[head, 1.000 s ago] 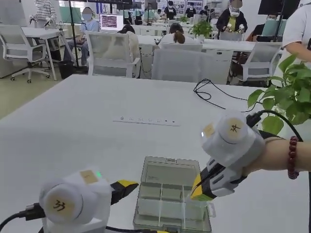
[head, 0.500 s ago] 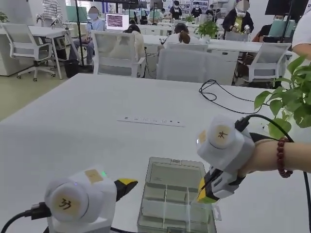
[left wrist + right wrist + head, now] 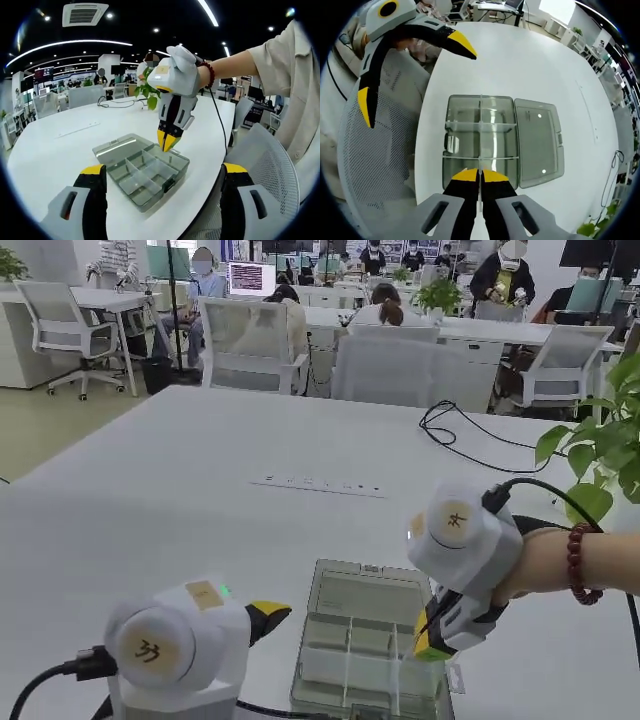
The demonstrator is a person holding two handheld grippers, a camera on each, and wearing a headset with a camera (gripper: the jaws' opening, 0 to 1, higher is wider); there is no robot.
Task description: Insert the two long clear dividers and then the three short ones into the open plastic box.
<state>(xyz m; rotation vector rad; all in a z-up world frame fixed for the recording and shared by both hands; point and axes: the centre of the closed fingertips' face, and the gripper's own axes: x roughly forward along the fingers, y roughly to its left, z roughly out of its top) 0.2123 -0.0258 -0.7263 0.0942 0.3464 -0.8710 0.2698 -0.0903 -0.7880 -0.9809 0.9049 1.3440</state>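
Head view: left tongs [image 3: 163,170], marked "33", gape apart; right tongs [image 3: 480,176] clamp a clear divider [image 3: 480,125] in the box [image 3: 449,167].

Pretty clearly an open-plan office. Behind the big white tabletop [image 3: 150,500] there are rows of white desks with swivel chairs [image 3: 60,335] on casters, a lit monitor [image 3: 252,278] and people [image 3: 380,310] sitting at their workstations. There's a leafy potted plant [image 3: 600,445] by the edge and a black cable [image 3: 465,435] looped on the tabletop. The left gripper view shows a ceiling AC cassette [image 3: 85,14] and long strip lights [image 3: 210,12].
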